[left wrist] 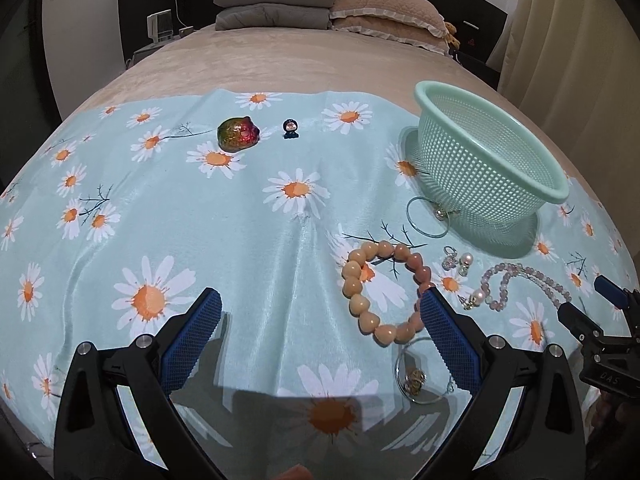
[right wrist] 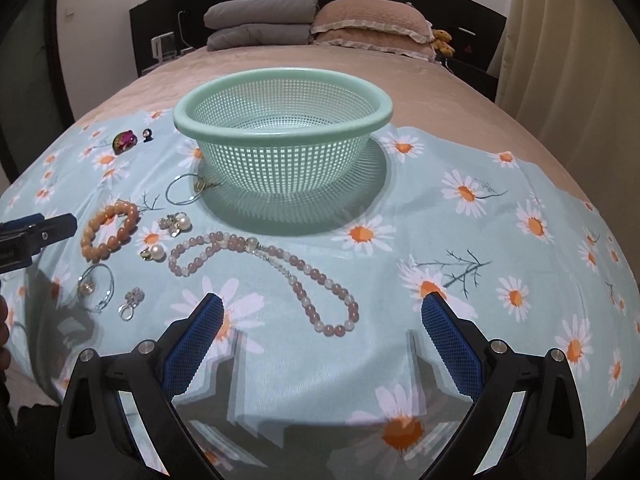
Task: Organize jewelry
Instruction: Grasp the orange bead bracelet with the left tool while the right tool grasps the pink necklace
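My left gripper [left wrist: 320,312] spread wide, empty; my right gripper [right wrist: 322,316] likewise, over pink bead strand [right wrist: 264,258]. All jewelry on daisy cloth [right wrist: 440,220], mesh basket [right wrist: 282,120] empty. Risk: slick cloth bunches under pads, strand slips, drags pearl earrings [right wrist: 172,236] nearby.

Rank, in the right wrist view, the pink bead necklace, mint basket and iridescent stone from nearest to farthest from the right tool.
1. Pink bead necklace: on the cloth just ahead of the right tool, slightly left.
2. Mint basket: straight ahead, beyond the necklace.
3. Iridescent stone: far left, level with the basket's back.
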The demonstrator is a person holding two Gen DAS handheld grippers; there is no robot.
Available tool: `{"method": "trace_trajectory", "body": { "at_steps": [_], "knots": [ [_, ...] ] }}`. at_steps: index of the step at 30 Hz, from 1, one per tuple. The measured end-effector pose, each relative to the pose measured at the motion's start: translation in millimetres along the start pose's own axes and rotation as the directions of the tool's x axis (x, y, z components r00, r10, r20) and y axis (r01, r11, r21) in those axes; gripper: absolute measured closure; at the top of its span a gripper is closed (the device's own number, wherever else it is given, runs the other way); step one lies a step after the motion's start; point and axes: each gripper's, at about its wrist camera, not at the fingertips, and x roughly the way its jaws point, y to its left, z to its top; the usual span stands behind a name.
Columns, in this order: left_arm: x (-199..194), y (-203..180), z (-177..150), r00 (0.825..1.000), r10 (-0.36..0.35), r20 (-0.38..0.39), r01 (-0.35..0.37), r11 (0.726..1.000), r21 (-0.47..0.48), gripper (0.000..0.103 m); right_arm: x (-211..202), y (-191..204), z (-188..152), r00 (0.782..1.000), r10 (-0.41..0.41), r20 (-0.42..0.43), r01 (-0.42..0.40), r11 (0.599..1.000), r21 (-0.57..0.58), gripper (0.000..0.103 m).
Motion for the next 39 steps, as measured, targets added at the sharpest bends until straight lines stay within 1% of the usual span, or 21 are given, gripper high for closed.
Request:
{"method": "trace_trajectory", "body": {
  "at_steps": [4,5,7,8,10,16,18,19,20,21,23,24,25,26,27,28,30,31,35,37,39],
  "knots": [
    [26.4,-2.1,6.5,0.999,0.024,-0.041,-0.022,0.999,0.043,0.006,33.9,0.3,6.1,0.999,0.002,-0.048,-0.002,1.0,0.009,0.008],
    [32.2,-4.1,5.6,0.998,0.046,-0.045,-0.043,0.997,0.068,0.006,40.4,-0.8,4.6,0.998,0.02,-0.052,-0.018,1.0,0.025,0.008],
    [37.8,-11.5,1.7,0.995,0.097,-0.014,-0.094,0.985,0.144,0.004,44.0,-5.6,-0.4,0.999,0.044,-0.006,-0.044,0.997,0.069,0.006],
    [38.1,-13.3,-0.9,0.995,0.103,0.008,-0.103,0.981,0.165,0.004,44.8,-5.8,-3.3,0.999,0.045,0.011,-0.046,0.996,0.074,0.006],
    [38.7,-12.1,-4.7,0.995,0.097,0.026,-0.099,0.982,0.158,0.004,44.1,-4.8,-6.8,0.999,0.041,0.034,-0.043,0.996,0.073,0.006],
    [36.9,-9.9,-9.6,0.994,0.088,0.067,-0.097,0.984,0.148,0.005,43.6,-6.0,-6.7,0.998,0.046,0.037,-0.049,0.996,0.075,0.006],
    [33.9,-10.7,-8.7,0.997,0.054,0.06,-0.064,0.985,0.16,0.012,43.2,-9.0,-6.6,0.997,0.062,0.043,-0.066,0.994,0.086,0.008],
    [31.8,-14.0,-9.2,0.997,0.04,0.06,-0.051,0.982,0.181,0.022,42.3,-8.9,-6.6,0.997,0.069,0.045,-0.073,0.994,0.083,0.01],
    [29.2,-17.2,-10.1,0.997,0.036,0.064,-0.049,0.978,0.204,0.034,40.8,-7.2,-7.1,0.995,0.081,0.051,-0.084,0.994,0.071,0.023],
    [27.4,-20.1,-11.0,0.997,0.034,0.067,-0.048,0.974,0.222,0.04,38.9,-4.6,-7.6,0.993,0.099,0.059,-0.102,0.993,0.053,0.034],
    [25.3,-20.8,-10.9,0.999,-0.003,0.044,-0.007,0.973,0.233,0.065,36.7,2.9,-9.0,0.988,0.14,0.06,-0.141,0.99,0.004,0.063],
    [23.5,-19.7,-10.2,0.999,0.003,0.041,-0.013,0.973,0.232,0.072,35.7,6.0,-9.5,0.983,0.171,0.058,-0.171,0.985,-0.016,0.071],
    [22.0,-19.3,-9.7,0.999,0.009,0.033,-0.016,0.97,0.241,0.083,34.7,9.0,-9.9,0.978,0.203,0.052,-0.201,0.979,-0.027,0.09],
    [20.1,-18.9,-9.9,1.0,0.005,0.025,-0.011,0.968,0.25,0.088,32.8,11.1,-10.4,0.978,0.205,0.048,-0.204,0.978,-0.034,0.093],
    [17.8,-17.7,-10.2,1.0,0.001,0.016,-0.005,0.968,0.252,0.091,30.7,13.4,-10.0,0.977,0.207,0.04,-0.206,0.978,-0.045,0.094],
    [15.4,-16.2,-10.6,1.0,-0.01,0.002,0.009,0.968,0.25,0.091,28.3,13.3,-8.8,0.972,0.232,0.026,-0.23,0.972,-0.043,0.094],
    [9.6,-11.9,-12.7,0.999,-0.039,-0.021,0.043,0.971,0.233,0.091,22.8,6.2,-6.2,0.948,0.318,-0.007,-0.317,0.948,0.016,0.094],
    [6.1,-9.3,-13.7,0.998,-0.051,-0.03,0.057,0.973,0.225,0.091,18.6,4.3,-6.4,0.94,0.341,-0.012,-0.34,0.94,0.034,0.094],
    [-12.7,-5.1,-17.1,0.995,-0.092,-0.042,0.099,0.973,0.208,0.091,-8.9,6.7,-5.2,0.941,0.338,0.005,-0.338,0.941,0.009,0.094],
    [-25.9,-9.9,-17.4,0.996,-0.089,-0.027,0.093,0.968,0.234,0.091,-25.4,6.4,-0.7,0.94,0.34,0.028,-0.34,0.94,0.0,0.094],
    [-40.3,-15.5,-15.0,0.996,-0.089,-0.002,0.087,0.963,0.256,0.091,-42.8,6.0,6.3,0.946,0.317,0.065,-0.317,0.948,-0.01,0.094]
  ]
}}
